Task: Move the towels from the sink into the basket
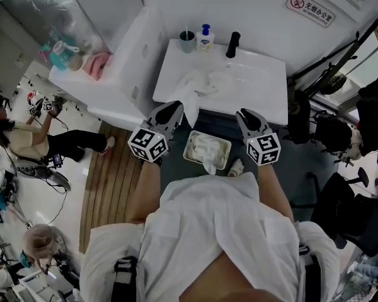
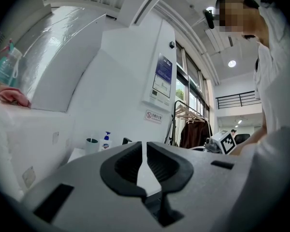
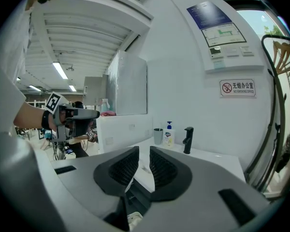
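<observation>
1. Head view, looking steeply down: a white sink [image 1: 268,74] sits against the wall. Crumpled white towels [image 1: 201,82] lie in its left half, and one corner [image 1: 186,100] drapes over the front edge.
2. Below the sink front, between the person's arms, is a pale rectangular basket [image 1: 190,155]. One towel [image 1: 209,148] is already in it.
3. The left hand-held gripper [image 1: 171,110] hovers just in front of the draped corner. In the left gripper view its jaws are almost together, with only a thin slit and nothing between them.
4. The right hand-held gripper [image 1: 246,115] is held near the sink's front edge, apart from the towels. Its jaws stand a narrow gap apart and are empty.
5. The step in hand looks like reaching for the next towel. Either hand-held gripper would need to open well wider before it goes in, since the present gap is too slim for bunched cloth.
6. The draped corner is the nearest thing to take hold of. Pinching a thick fold rather than a single edge should stop it slipping.
7. Lift until the cloth is above the sink rim, so it does not drag the other towels out.
8. Keep away from the black tap [image 1: 233,44], the soap bottle [image 1: 206,38] and the cup [image 1: 187,41] at the back.
9. Let go only when the towel is directly over the basket.
</observation>
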